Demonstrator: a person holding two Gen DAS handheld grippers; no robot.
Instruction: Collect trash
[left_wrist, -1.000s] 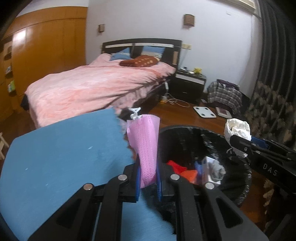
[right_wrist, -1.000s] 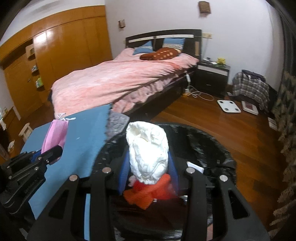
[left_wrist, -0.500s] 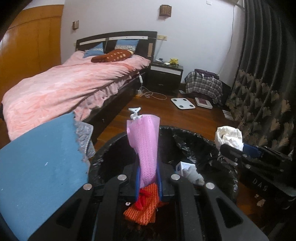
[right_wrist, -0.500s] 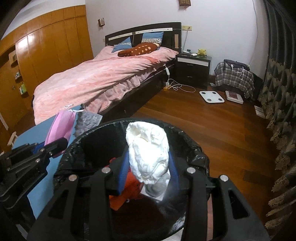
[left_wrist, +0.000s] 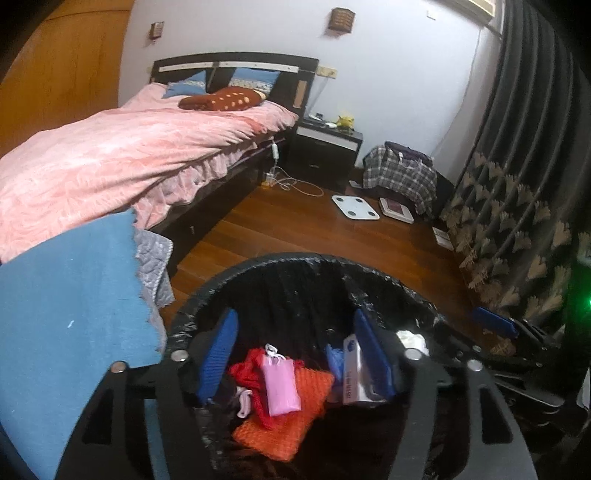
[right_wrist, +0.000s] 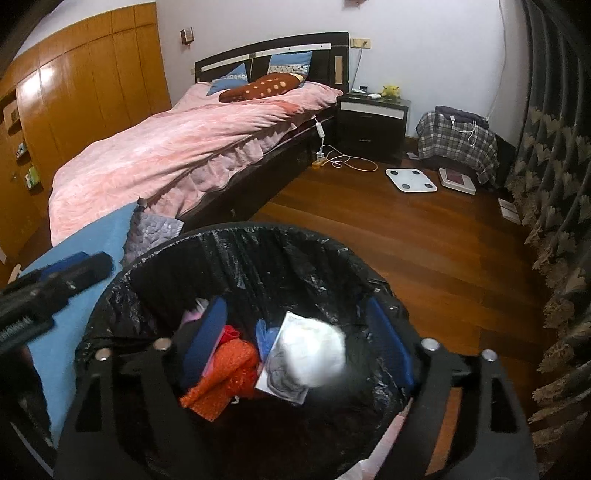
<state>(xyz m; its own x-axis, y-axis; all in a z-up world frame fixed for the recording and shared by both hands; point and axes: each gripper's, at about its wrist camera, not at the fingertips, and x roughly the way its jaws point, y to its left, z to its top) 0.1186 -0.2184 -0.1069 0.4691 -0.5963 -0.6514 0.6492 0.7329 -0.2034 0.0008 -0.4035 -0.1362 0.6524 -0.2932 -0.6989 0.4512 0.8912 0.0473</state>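
Note:
A black-lined trash bin (left_wrist: 295, 266) (right_wrist: 236, 251) stands below both grippers. My left gripper (left_wrist: 295, 354) is open over it; the pink face mask (left_wrist: 280, 384) lies inside on orange netting (left_wrist: 291, 417). My right gripper (right_wrist: 295, 339) is open too; the white crumpled paper wad (right_wrist: 314, 358), blurred, is between the spread jaws, loose above the bin's contents. A small white box (left_wrist: 351, 373) and red scraps lie in the bin as well.
A blue cloth-covered surface (left_wrist: 66, 314) (right_wrist: 85, 243) adjoins the bin on the left. Beyond are a pink bed (left_wrist: 122, 158), a dark nightstand (right_wrist: 373, 122), a white scale (right_wrist: 410, 179) on the wooden floor, and patterned curtains (left_wrist: 517, 229) to the right.
Both grippers have opened over the bin. The pink mask has dropped from the left jaws into the bin, and the white paper wad has left the right jaws and is falling.

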